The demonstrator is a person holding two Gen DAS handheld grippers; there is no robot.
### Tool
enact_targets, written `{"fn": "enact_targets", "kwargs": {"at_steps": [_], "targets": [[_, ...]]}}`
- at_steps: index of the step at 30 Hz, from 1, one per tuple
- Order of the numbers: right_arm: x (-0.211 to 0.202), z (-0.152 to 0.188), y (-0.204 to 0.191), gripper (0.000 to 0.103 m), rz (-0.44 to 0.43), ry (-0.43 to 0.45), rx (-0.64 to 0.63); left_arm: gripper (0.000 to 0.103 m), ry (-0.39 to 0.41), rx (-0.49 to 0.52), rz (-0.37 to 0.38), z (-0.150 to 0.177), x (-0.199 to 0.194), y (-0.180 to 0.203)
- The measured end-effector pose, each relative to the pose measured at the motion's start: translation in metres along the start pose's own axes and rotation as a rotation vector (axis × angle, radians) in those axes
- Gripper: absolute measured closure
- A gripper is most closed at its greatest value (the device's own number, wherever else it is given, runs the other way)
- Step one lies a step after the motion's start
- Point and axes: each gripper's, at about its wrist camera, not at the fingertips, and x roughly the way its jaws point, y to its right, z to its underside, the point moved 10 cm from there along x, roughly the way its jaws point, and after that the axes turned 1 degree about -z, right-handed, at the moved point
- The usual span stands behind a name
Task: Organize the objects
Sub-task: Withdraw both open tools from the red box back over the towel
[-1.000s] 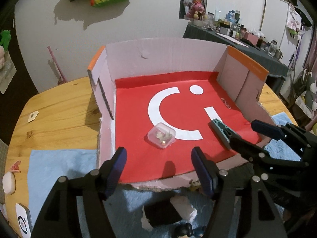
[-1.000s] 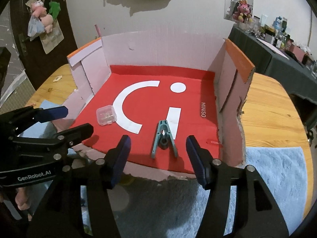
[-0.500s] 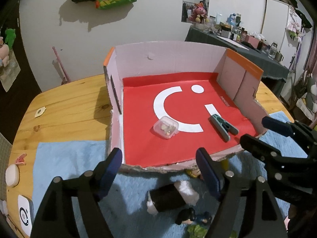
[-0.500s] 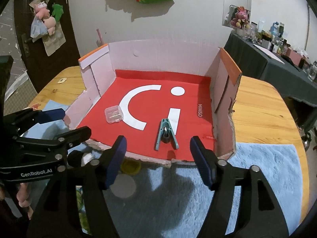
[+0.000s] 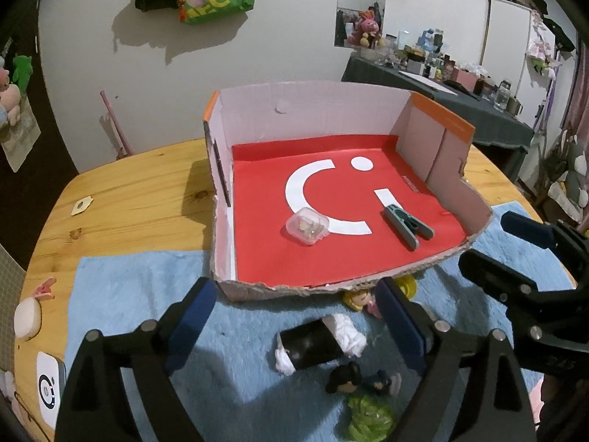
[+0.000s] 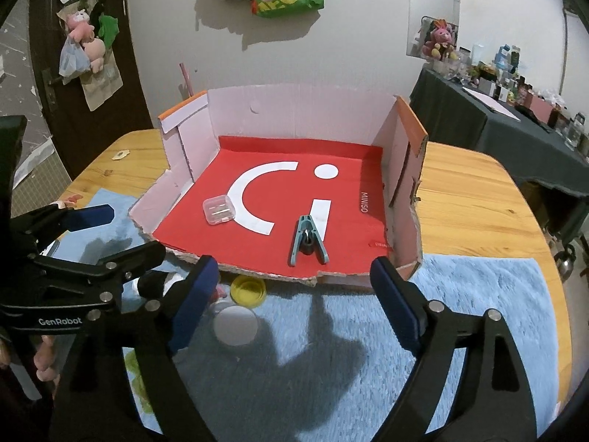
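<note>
Box [image 5: 313, 118] at 12 o'clock on table [image 5: 129, 202], torn front edge low. Inside on red liner: clear case [image 5: 307, 225] at 11, clip [image 5: 406, 225] at 1, well apart, wide bare floor around both. Left gripper [image 5: 294, 324] spread wide, holding nothing, above roll [image 5: 320, 344] on blue mat [image 5: 121, 294]. Right gripper [image 6: 291, 294] likewise spread and unloaded, short of front edge; yellow lid [image 6: 248, 290] just beside that edge.

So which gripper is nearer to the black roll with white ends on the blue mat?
Left. The left gripper hangs open directly over the black roll, which lies between its fingers in that view. The right gripper is open further to the right, above bare blue mat.
</note>
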Motion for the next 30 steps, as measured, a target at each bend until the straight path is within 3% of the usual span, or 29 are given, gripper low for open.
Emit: {"fn": "enact_targets", "kwargs": {"at_steps": [4,16,30], "targets": [[-0.007,0.002,-0.002,0.012,-0.005,0.008,0.005,0.012,-0.005,-0.001,0.002,0.005,-0.003,-0.001],[-0.024,0.007,-0.011,0.007,-0.007,0.035,-0.009,0.003,0.009,-0.01,0.008,0.013,-0.012,-0.001],[-0.038,0.019,-0.021,0.006,-0.014,0.05,-0.016,0.001,0.007,-0.019,0.013,0.025,-0.021,-0.002]]}}
